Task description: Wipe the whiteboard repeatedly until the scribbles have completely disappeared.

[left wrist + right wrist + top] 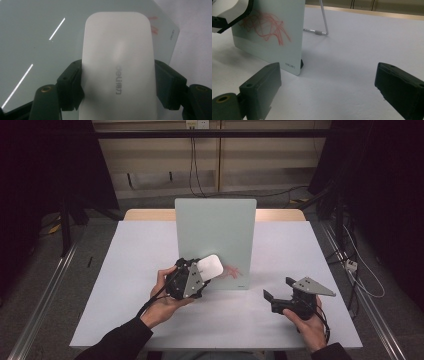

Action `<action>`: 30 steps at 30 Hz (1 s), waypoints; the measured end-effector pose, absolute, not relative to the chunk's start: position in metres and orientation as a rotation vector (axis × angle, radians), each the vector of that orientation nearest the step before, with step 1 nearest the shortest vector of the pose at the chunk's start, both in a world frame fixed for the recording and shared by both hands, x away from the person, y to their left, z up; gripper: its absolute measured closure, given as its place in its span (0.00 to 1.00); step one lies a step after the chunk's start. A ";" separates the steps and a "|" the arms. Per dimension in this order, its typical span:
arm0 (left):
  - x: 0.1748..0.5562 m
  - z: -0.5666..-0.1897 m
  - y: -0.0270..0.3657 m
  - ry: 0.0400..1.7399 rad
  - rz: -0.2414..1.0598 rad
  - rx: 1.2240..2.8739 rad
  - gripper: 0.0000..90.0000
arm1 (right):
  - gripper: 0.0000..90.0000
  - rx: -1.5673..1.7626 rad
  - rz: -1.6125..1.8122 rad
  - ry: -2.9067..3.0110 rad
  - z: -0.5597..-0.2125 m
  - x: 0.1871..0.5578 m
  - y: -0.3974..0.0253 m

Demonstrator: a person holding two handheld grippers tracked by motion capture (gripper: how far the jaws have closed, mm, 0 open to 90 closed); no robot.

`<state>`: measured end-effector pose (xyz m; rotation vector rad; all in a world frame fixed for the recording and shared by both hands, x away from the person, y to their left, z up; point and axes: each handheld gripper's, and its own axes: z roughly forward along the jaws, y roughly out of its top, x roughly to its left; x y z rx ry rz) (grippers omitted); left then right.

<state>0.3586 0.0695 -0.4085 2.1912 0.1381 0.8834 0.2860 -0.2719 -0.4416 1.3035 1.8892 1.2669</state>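
White eraser [117,67] pinched in left gripper [200,272] jaws near board's [215,227] lower edge; right gripper [281,292] jaws spread

obstacle: upright board [215,240] mid-table | free: bare table [300,250] right of it, left too

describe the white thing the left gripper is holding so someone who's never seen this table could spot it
Start at the pale green glass board standing upright mid-table on the white table, red scribbles near its bottom. Just in front of its lower left, the left gripper is clamped on a white rounded-rectangle plastic eraser. It is the one smooth white block, with grey "deli" lettering.
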 end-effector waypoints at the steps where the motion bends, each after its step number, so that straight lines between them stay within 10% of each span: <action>1: 0.359 -0.410 0.070 0.133 0.890 2.197 0.35 | 0.08 1.303 1.267 1.889 -0.442 0.286 -0.272; 30: 0.355 -0.428 0.050 0.037 0.801 2.247 0.35 | 0.08 1.294 1.266 1.895 -0.442 0.286 -0.272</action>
